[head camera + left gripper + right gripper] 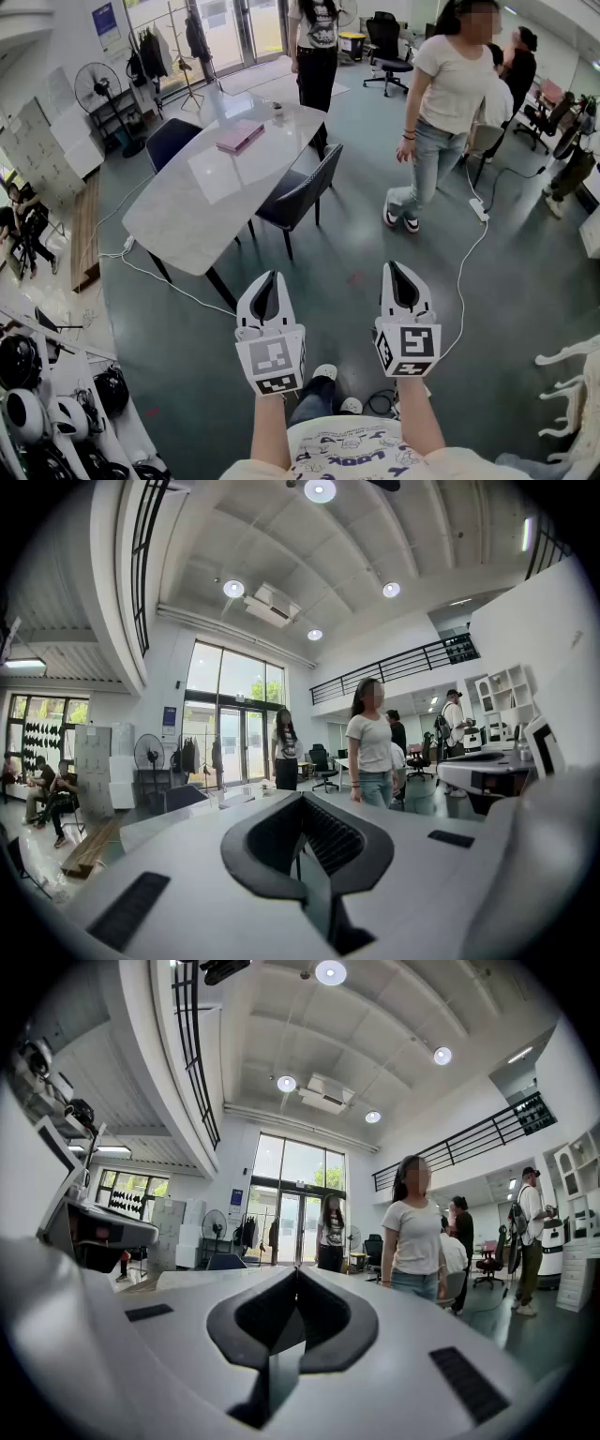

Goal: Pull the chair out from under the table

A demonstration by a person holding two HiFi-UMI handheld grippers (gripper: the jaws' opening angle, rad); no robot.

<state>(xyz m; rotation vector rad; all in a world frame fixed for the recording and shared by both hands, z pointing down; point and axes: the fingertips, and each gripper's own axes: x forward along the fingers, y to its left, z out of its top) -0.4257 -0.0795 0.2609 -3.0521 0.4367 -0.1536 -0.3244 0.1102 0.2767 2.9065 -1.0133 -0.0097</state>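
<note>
1. The chair (298,194) stood ahead of both tools and somewhat to the left, well apart from them, with bare green floor (356,281) in between.
2. It was tucked against the right long edge of the white marble-look table (187,202), seat partly under the top and back turned toward the open floor.
3. The left tool (269,284) was held level in front of the person with its jaws pressed together and nothing between them; the left gripper view showed the same closed tool (301,797).
4. The right tool (402,275) was held beside it at about the same height, also fully closed and empty, as its own view confirmed (296,1273).
5. Neither tool touched the chair or the table.
6. Readable writing was scarce: the print on the wearer's shirt (361,457) showed the word "LOOK" upside down. Each tool's cube carried black-and-white square markers, and the blue poster (104,18) on the far wall was too small to read.
7. The chair had a dark, curved upholstered shell and thin dark splayed legs.
8. A second, dark blue chair (171,141) sat at the table's opposite side, and a pink book (239,138) lay on the top.
</note>
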